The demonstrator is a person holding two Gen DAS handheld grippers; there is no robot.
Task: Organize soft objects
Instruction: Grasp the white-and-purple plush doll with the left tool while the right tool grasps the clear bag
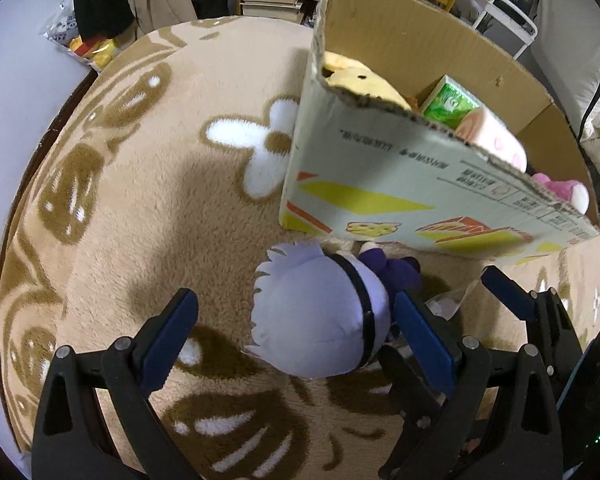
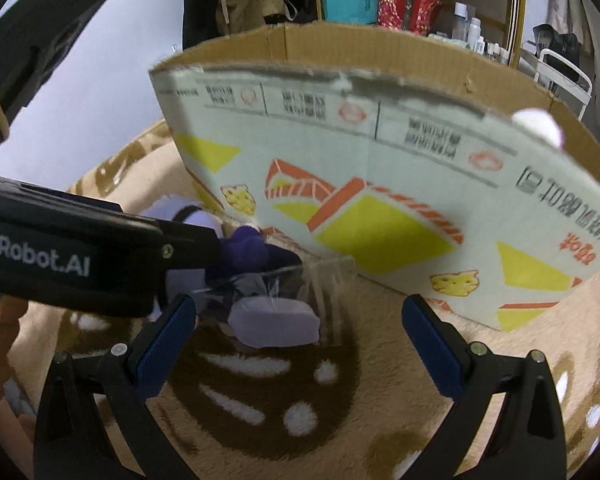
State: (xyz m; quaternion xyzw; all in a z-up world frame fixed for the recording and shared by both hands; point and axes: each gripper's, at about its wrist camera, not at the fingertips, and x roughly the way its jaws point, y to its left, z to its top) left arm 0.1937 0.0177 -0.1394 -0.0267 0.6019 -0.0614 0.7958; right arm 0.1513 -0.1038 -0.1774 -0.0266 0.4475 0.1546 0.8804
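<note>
Fuzzy tan rug (image 1: 140, 216) fills the frame; printed cardboard box (image 1: 400, 184) upper right. Lower centre lies the plush doll (image 1: 324, 316): light, squashy, best pinched across its round white head. Left gripper (image 1: 296, 332) gapes around it; right gripper (image 2: 300, 328) open nearby

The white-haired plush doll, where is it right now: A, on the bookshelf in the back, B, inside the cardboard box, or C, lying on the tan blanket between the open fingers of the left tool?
C: the plush doll lies on the tan blanket between the spread fingers of the left tool, just outside the cardboard box.
</note>
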